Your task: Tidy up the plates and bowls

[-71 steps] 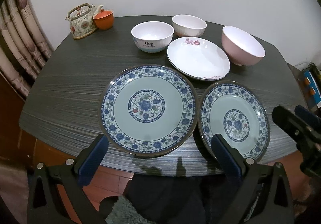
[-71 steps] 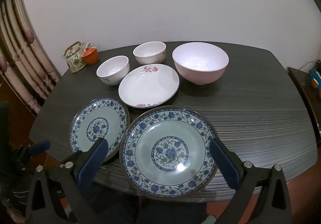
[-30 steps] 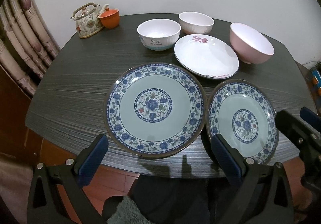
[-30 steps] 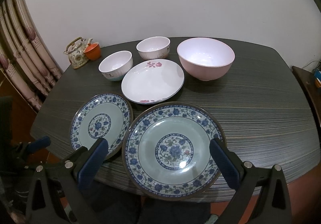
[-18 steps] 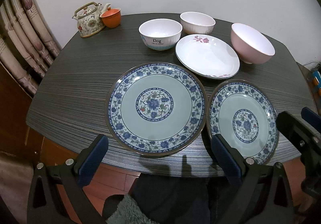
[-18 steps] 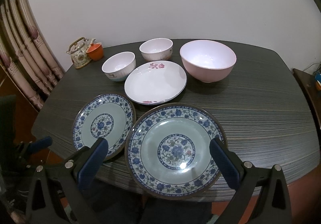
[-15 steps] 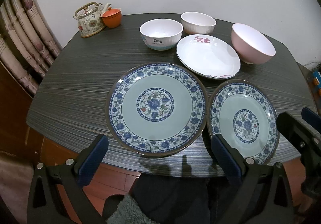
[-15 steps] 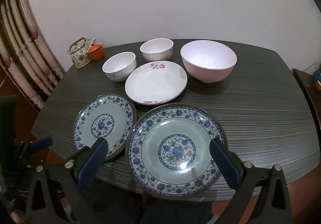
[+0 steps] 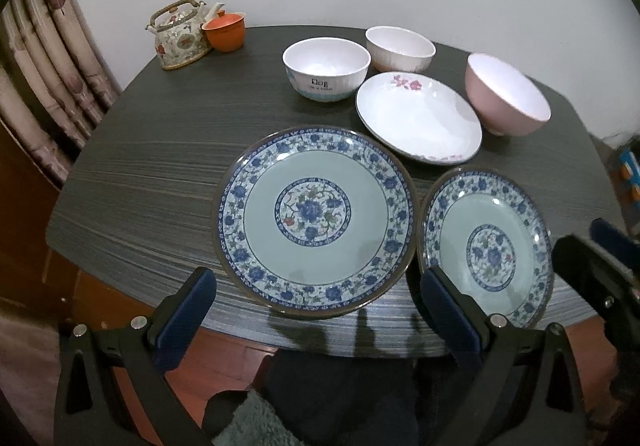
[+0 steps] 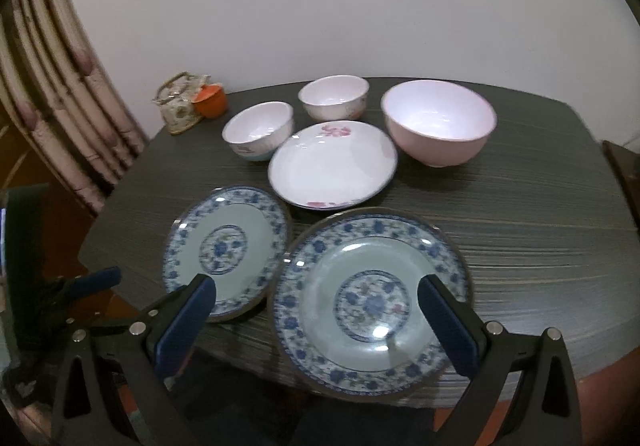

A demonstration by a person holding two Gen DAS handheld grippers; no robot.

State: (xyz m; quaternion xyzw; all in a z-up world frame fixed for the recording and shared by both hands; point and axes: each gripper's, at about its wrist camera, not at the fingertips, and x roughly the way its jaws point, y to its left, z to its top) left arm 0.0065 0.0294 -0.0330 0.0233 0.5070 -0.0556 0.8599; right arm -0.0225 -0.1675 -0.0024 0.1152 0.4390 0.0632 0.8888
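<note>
Blue pads [image 9: 188,310] on left gripper [image 9: 316,278] are spread wide, holding nothing. Right gripper [image 10: 316,282] is the same: parted, empty. Both hover off the near table [image 9: 160,150] edge, not touching any dish.

Each gripper faces one blue plate: left plate [image 9: 314,220] ahead of the left gripper, right plate [image 10: 372,304] ahead of the right. Rims meet or nearly so; can't tell if they overlap. Behind them are the white plate [image 9: 418,124], pink bowl [image 9: 506,102], "Dog" bowl [image 9: 326,68] and ribbed bowl [image 9: 400,48]. Teapot [image 9: 180,34] and orange cup [image 9: 225,31] sit at the far left corner, out of play.

My read: first pick not yet begun, likely stacking one blue plate on the other.
- Come in low at the near rim, one finger under the lip, one on top.
- Glazed rim is probably slick, so bite deep.
- Lift clear before crossing, or the neighbour's rim gets clipped.
- Set down centred and flat.
</note>
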